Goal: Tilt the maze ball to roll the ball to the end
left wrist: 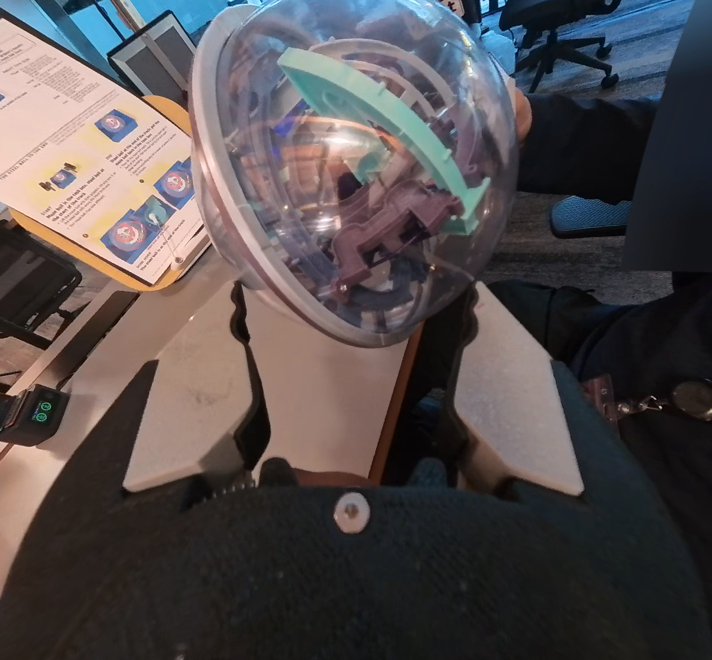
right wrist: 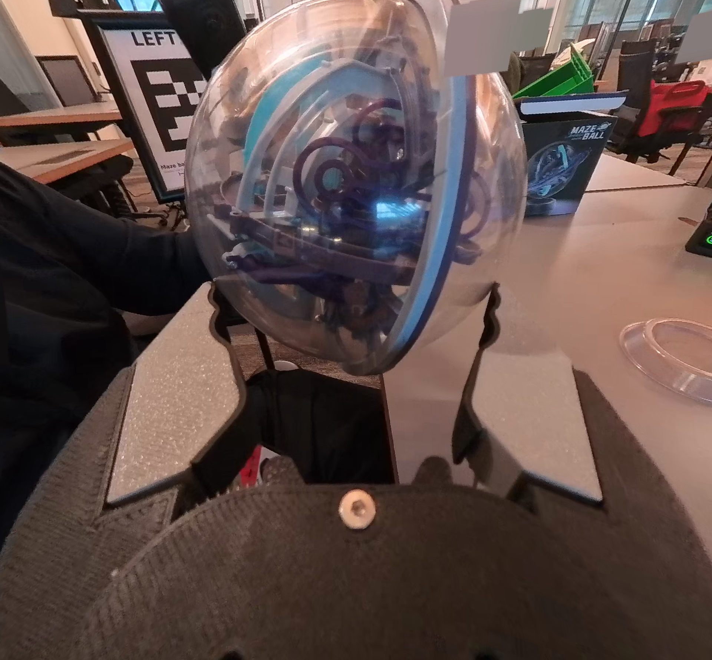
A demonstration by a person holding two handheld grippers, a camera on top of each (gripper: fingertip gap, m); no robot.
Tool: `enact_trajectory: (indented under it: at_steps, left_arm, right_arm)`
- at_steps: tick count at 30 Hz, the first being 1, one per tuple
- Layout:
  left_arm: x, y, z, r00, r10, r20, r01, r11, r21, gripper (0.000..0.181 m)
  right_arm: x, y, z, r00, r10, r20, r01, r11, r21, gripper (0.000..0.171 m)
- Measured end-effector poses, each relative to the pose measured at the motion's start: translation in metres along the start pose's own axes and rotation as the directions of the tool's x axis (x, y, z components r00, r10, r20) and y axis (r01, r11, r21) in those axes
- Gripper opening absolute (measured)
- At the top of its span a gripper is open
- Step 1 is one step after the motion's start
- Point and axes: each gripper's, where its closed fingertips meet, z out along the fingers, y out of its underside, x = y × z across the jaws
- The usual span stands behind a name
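The maze ball [left wrist: 346, 164] is a clear plastic sphere with mint, grey and purple tracks inside and a grey band around it. It is held tilted in the air above the table edge. My left gripper [left wrist: 356, 295] has its fingertips against the ball's lower sides and is shut on it. In the right wrist view the ball [right wrist: 346, 179] shows a blue band, and my right gripper [right wrist: 352, 291] is shut on its lower sides in the same way. A small silvery round spot [left wrist: 375, 281] sits under a purple track; I cannot tell if it is the steel ball.
A grey table [right wrist: 578, 256] carries the ball's dark box [right wrist: 566, 164], a clear plastic ring stand [right wrist: 670, 356] and a small device with green lights [left wrist: 42, 410]. An instruction sheet [left wrist: 96, 164] lies to the left. A marker sign [right wrist: 154, 102] and office chairs [left wrist: 558, 6] stand behind.
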Motion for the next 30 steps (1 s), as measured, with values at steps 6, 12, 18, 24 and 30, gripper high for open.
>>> enact_trajectory:
  at_steps: [6,12,18,24,30]
  left_arm:
    - [-0.0013,0.0005,0.0013,0.999,-0.032,-0.012,0.032,0.999,0.008,0.110]
    - [-0.0033,0.0012,0.0023,0.998,-0.064,-0.028,0.064,0.998,0.023,0.111]
    - [-0.0057,0.0000,0.0016,0.995,-0.095,-0.041,0.097,0.994,0.045,0.111]
    - [-0.0074,0.0020,0.0027,0.993,-0.106,-0.045,0.108,0.993,0.046,0.111]
    - [-0.0087,0.0046,0.0042,0.992,-0.116,-0.048,0.118,0.992,0.043,0.110]
  right_arm:
    - [0.0018,-0.0004,-0.0001,0.999,0.034,0.001,-0.034,0.999,0.002,0.130]
    - [0.0039,-0.0006,0.0002,0.998,0.069,-0.004,-0.069,0.998,0.002,0.130]
    - [0.0057,-0.0008,0.0016,0.993,0.114,0.006,-0.114,0.993,0.015,0.130]
    - [0.0076,-0.0020,0.0022,0.992,0.122,-0.009,-0.122,0.992,0.021,0.130]
    - [0.0100,-0.0013,0.0025,0.991,0.133,-0.017,-0.133,0.991,0.022,0.130]
